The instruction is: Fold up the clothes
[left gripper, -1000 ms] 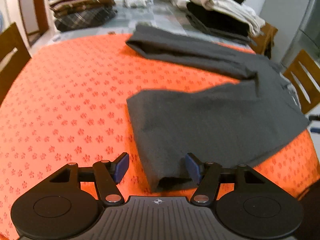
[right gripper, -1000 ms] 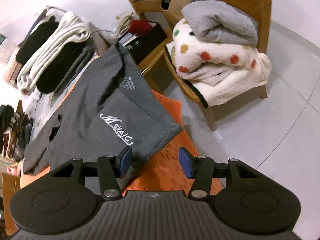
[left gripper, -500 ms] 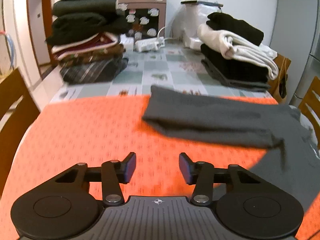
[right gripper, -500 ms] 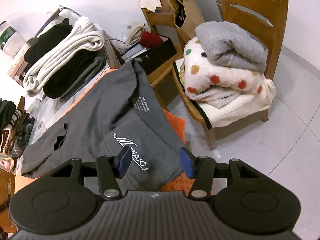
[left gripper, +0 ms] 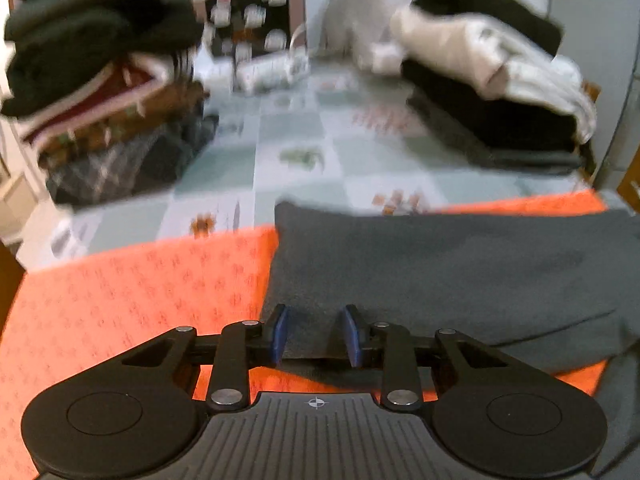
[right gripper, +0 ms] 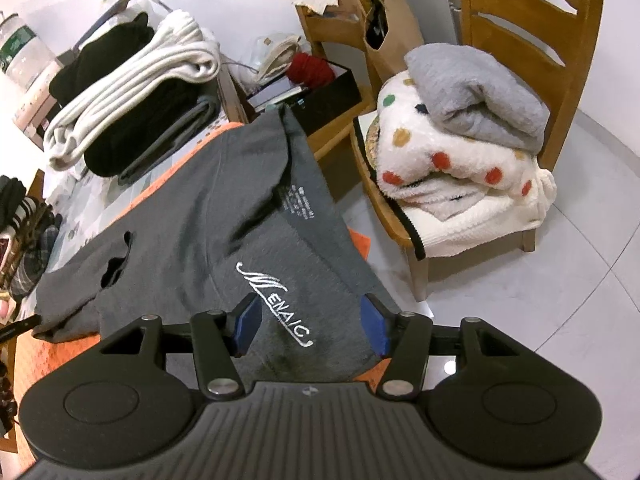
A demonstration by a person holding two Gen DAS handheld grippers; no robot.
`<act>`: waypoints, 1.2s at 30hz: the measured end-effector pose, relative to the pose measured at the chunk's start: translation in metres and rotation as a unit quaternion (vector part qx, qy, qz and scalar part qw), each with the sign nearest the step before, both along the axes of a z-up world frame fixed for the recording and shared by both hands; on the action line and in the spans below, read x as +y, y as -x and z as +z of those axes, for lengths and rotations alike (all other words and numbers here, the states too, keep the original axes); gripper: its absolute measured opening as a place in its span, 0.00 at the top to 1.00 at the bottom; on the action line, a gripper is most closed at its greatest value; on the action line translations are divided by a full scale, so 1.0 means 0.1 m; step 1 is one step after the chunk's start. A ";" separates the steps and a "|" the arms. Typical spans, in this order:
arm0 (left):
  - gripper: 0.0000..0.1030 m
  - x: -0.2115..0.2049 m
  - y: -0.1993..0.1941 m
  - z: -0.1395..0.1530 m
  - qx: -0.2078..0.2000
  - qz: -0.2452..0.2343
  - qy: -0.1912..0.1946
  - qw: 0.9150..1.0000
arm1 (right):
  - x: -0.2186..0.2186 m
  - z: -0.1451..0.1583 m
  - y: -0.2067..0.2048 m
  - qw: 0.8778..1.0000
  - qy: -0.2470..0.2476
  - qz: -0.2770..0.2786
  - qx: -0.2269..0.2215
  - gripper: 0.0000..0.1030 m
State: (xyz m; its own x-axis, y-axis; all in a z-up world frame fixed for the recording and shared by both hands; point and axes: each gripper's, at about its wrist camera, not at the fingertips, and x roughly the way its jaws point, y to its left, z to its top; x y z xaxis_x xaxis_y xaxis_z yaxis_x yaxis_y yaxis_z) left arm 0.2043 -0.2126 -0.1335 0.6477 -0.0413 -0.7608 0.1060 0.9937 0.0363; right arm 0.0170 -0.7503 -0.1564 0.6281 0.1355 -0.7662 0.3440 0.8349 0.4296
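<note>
Dark grey trousers (left gripper: 460,272) lie on the orange patterned cloth (left gripper: 132,292); the left wrist view is blurred. My left gripper (left gripper: 315,334) is open, its blue pads astride the cuff end of the far leg. In the right wrist view the trousers' waist part (right gripper: 224,216), with white "ENAIC" lettering, hangs over the table's right edge. My right gripper (right gripper: 310,328) is open, its pads either side of the fabric near the lettering.
Folded clothes are stacked at the back left (left gripper: 96,92) and back right (left gripper: 492,88) of the checked tablecloth. A wooden chair (right gripper: 516,80) holding a spotted white blanket and grey fleece stands on the floor right of the table. A second chair (right gripper: 340,20) carries a paper bag.
My left gripper moved from the near trouser leg forward to the far leg's cuff, and its jaws have narrowed. My right gripper moved in over the waist fabric, staying open.
</note>
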 end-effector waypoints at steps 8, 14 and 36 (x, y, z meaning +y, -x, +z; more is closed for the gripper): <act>0.67 0.03 -0.01 0.08 -0.025 -0.005 0.029 0.999 | 0.09 0.02 -0.11 1.000 0.014 0.017 0.006 0.40; 0.67 -0.08 -0.36 0.20 -0.044 -0.006 0.052 0.998 | 0.05 0.06 -0.22 1.000 0.018 0.016 0.002 0.40; 0.39 0.32 -0.99 0.14 0.055 0.129 0.193 0.971 | -0.05 0.71 -1.95 0.957 0.122 0.258 -0.045 0.29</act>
